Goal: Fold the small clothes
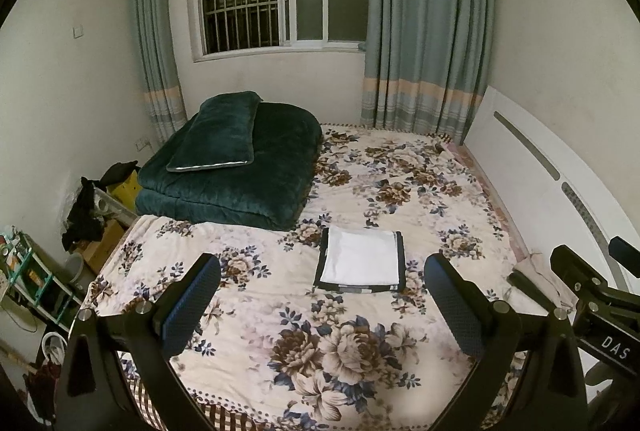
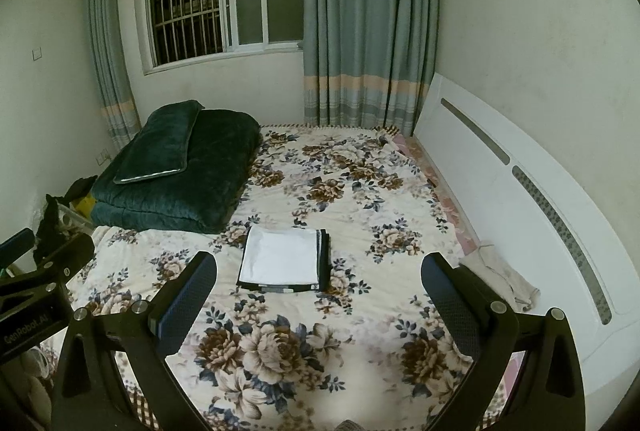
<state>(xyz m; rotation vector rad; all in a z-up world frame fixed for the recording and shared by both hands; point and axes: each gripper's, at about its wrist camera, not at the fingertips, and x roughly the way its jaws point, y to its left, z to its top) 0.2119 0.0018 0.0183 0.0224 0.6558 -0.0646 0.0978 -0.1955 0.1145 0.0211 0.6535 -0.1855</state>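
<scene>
A folded garment (image 1: 360,261), white on top with dark edges, lies flat on the floral bedsheet (image 1: 328,343) in the middle of the bed; it also shows in the right wrist view (image 2: 282,261). My left gripper (image 1: 322,275) is open and empty, held above the bed on the near side of the garment. My right gripper (image 2: 320,275) is open and empty, also above the bed, with the garment ahead and to its left. Each gripper's body shows at the edge of the other's view.
A folded dark green quilt (image 1: 236,171) with a pillow on it sits at the bed's far left. A white headboard (image 2: 520,191) runs along the right. A crumpled pale cloth (image 2: 500,279) lies by it. Cluttered shelves and boxes (image 1: 36,271) stand left of the bed.
</scene>
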